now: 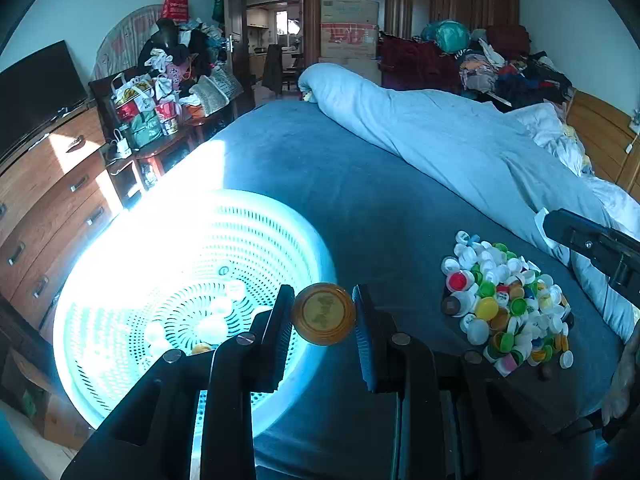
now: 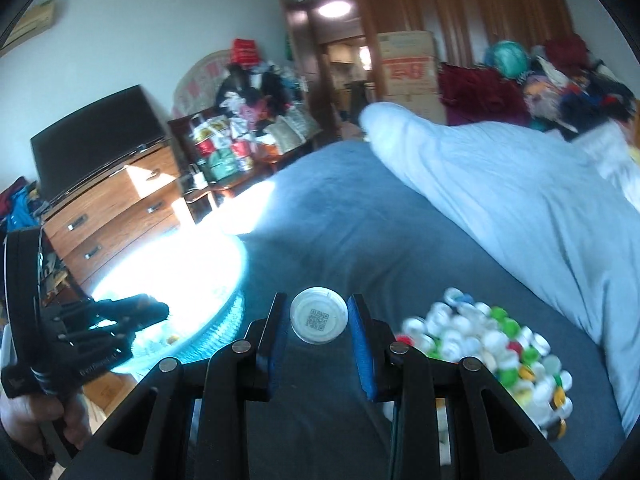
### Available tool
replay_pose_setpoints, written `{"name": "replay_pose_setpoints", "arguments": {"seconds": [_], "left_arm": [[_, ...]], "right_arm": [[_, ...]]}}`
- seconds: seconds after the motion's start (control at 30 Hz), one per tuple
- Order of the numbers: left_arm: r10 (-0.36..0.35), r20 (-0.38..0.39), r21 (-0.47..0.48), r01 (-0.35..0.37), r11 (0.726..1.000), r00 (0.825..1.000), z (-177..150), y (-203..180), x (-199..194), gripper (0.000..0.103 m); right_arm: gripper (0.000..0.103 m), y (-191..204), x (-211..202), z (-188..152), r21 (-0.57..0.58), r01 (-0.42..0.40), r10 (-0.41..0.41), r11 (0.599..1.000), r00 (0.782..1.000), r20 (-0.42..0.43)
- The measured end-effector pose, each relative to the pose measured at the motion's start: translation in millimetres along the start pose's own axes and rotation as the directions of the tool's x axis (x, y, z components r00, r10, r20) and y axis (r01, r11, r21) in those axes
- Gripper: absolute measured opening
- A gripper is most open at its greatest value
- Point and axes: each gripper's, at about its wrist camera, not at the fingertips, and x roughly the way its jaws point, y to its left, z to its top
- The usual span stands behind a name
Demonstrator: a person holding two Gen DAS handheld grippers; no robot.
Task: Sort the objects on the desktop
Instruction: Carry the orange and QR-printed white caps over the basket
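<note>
- Your left hand-held gripper (image 1: 323, 314) is clamped on a round amber-orange plastic cap (image 1: 323, 314), gripped at its two sides, face towards the camera.
- Directly beyond and to the left of those fingers lies the round pale-green perforated plastic basket (image 1: 120, 360); the cap hangs over its near right rim. A few pale caps lie on the basket floor, washed out by sunlight.
- Your right hand-held gripper (image 2: 319, 321) is clamped on a round white plastic cap with a printed code square (image 2: 319, 321), above the blue-grey bed sheet (image 2: 340, 232).
- To the right of both grippers, the heap of mixed white, green, yellow and red bottle caps (image 1: 508, 304) sits on the sheet, close to the bed's near edge.
- Between basket and heap, the sheet is bare: open room straight ahead.
- Further right, a rolled pale-blue duvet (image 1: 440, 136) borders the heap.
- Left of the basket, the bed's edge drops off towards a wooden chest of drawers (image 1: 52, 184).
- In the right wrist view, your left gripper sits low left, over the basket.
</note>
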Motion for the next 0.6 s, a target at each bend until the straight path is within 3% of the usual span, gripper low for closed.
{"name": "replay_pose_setpoints", "arguments": {"seconds": [0.23,0.6], "left_arm": [[0.028,0.014,-0.053,-0.027,0.998,1.000,4,29,-6,0.025],[0.077,-0.049,-0.102,-0.082,0.991,0.996,5,82,8,0.025]], "right_arm": [[0.033,48,19,23,-0.058,-0.068,0.068,0.996,0.998,-0.011],[0.034,116,62,44,-0.117,-0.176,0.168,0.977,0.983,-0.076]]}}
